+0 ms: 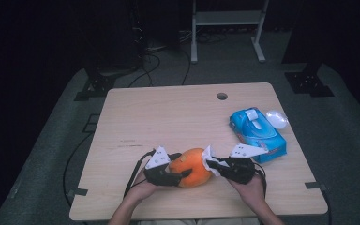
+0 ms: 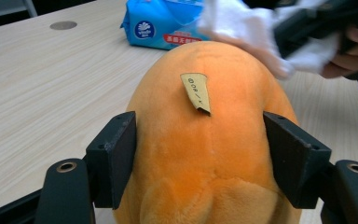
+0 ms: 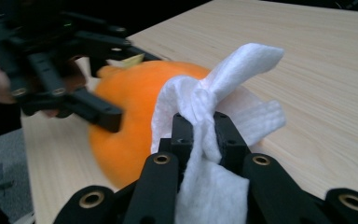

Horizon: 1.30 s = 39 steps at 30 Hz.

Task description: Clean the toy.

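An orange plush toy [image 1: 194, 166] lies near the front edge of the wooden table [image 1: 168, 117]. My left gripper [image 1: 180, 169] is shut on it from the left. In the left gripper view both pads press into the sides of the plush toy [image 2: 209, 140], which has a small tan tag on top. From the right, my right gripper [image 1: 212, 165] is shut on a white wipe [image 1: 209, 153]. The right gripper view shows the wipe [image 3: 214, 93] bunched between the jaws of the right gripper [image 3: 204, 133] and lying against the plush toy [image 3: 130, 102].
A blue pack of wipes [image 1: 258, 133] lies at the right of the table, with a small white object [image 1: 276, 118] beside it. A round cable hole [image 1: 222, 96] sits near the far edge. Cables and a white frame stand on the floor beyond.
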Each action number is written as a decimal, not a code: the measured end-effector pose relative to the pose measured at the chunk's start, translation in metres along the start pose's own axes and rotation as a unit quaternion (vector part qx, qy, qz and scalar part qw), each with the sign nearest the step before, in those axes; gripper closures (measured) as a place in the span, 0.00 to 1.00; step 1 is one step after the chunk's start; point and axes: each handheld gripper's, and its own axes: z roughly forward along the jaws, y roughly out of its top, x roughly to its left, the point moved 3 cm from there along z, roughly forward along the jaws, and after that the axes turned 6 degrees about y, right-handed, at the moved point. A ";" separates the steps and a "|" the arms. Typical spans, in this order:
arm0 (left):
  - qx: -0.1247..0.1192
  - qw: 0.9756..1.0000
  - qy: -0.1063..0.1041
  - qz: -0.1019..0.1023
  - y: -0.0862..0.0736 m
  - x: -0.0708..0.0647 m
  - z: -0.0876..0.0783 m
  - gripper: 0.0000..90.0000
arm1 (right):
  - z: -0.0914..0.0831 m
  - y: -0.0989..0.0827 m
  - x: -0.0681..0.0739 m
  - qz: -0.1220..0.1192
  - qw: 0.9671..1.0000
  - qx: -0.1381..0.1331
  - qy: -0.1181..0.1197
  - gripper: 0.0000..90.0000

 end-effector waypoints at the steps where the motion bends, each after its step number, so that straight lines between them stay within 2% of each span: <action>1: 0.000 1.000 0.001 -0.001 0.000 0.000 0.000 0.33 | 0.000 -0.001 0.001 -0.003 1.000 0.002 -0.001 0.89; 5: 0.001 1.000 0.001 -0.001 0.001 -0.002 0.001 0.33 | 0.001 -0.008 -0.016 0.020 1.000 0.013 -0.015 0.88; 7: 0.001 1.000 -0.009 0.015 0.001 -0.007 0.002 0.33 | 0.001 -0.014 -0.027 0.038 0.999 0.024 -0.026 0.88; 9: 0.002 0.999 -0.025 0.037 0.001 -0.015 0.003 0.33 | 0.001 -0.018 -0.034 0.054 0.998 0.027 -0.027 0.88; 12: 0.005 0.997 -0.032 0.069 0.003 -0.025 0.005 0.33 | 0.000 -0.013 -0.034 0.055 0.998 0.018 -0.031 0.88; 14: 0.004 0.995 -0.041 0.086 0.003 -0.031 0.006 0.33 | -0.005 -0.005 -0.031 0.055 0.998 -0.006 -0.020 0.88; 17: 0.006 0.993 -0.049 0.106 0.004 -0.039 0.008 0.32 | -0.009 0.004 -0.023 0.036 0.999 -0.020 -0.005 0.88; 19: 0.008 0.993 -0.050 0.108 0.005 -0.039 0.008 0.32 | -0.007 0.000 -0.025 0.035 0.999 -0.008 -0.011 0.88; 20: 0.009 0.993 -0.052 0.104 0.004 -0.038 0.007 0.32 | -0.006 -0.004 -0.028 0.044 0.999 -0.003 -0.011 0.88; 23: 0.007 0.994 -0.058 0.097 0.003 -0.036 0.006 0.32 | -0.003 -0.015 -0.043 0.069 0.997 0.015 -0.031 0.88; 24: 0.008 0.993 -0.060 0.098 0.003 -0.035 0.006 0.32 | -0.003 -0.017 -0.046 0.078 0.996 0.020 -0.029 0.88; 25: 0.009 0.993 -0.063 0.099 0.003 -0.035 0.006 0.32 | -0.002 -0.017 -0.046 0.081 0.996 0.018 -0.025 0.88; 29: 0.009 0.992 -0.073 0.107 0.001 -0.034 0.004 0.32 | -0.002 -0.005 -0.033 0.055 0.998 0.006 -0.015 0.88; 31: 0.011 0.991 -0.073 0.112 0.001 -0.034 0.003 0.32 | -0.002 -0.003 -0.031 0.050 0.999 0.006 -0.013 0.88; 33: 0.015 0.991 -0.071 0.114 0.002 -0.034 0.003 0.32 | -0.001 -0.007 -0.036 0.064 0.998 0.008 -0.011 0.88; 35: 0.018 0.991 -0.068 0.117 0.002 -0.033 0.002 0.32 | -0.001 -0.013 -0.043 0.078 0.997 0.020 -0.021 0.88; 38: 0.019 0.992 -0.067 0.107 0.001 -0.028 -0.001 0.32 | 0.000 -0.020 -0.048 0.094 0.994 0.039 -0.029 0.88; 39: 0.020 0.992 -0.067 0.103 0.000 -0.025 -0.001 0.32 | 0.000 -0.020 -0.047 0.090 0.995 0.037 -0.027 0.88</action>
